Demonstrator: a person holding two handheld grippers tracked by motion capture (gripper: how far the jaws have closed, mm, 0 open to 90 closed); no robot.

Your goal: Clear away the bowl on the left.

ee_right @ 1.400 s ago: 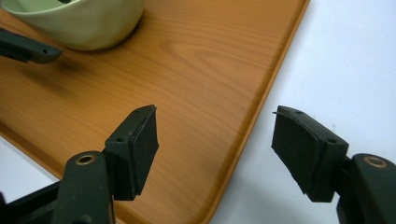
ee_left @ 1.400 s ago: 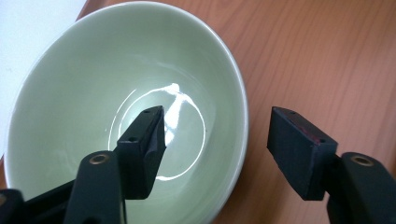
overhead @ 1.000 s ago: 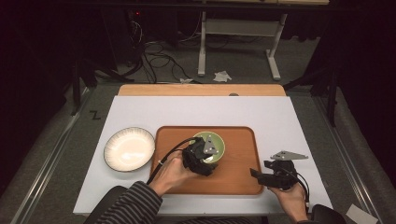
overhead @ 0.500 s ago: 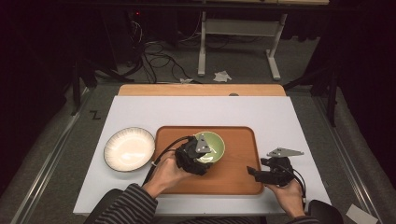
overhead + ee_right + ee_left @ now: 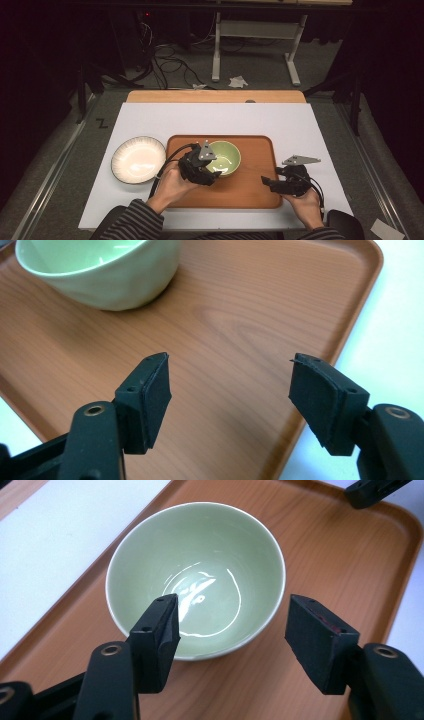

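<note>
Desk (image 5: 300,125) carries the tray (image 5: 250,192), green bowl (image 5: 226,156) on it, white plate (image 5: 137,160) beside. Left tool (image 5: 227,625) just backed off the bowl, wide open, empty; looks released. Right tool (image 5: 230,390) gapes empty over the tray.

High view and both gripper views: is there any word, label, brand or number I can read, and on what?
"Z": a dark mark on the grey floor left of the table; it may be just a scrap or tape.
No print shows on the green bowl, the tray, the white plate or the tongs.
</note>
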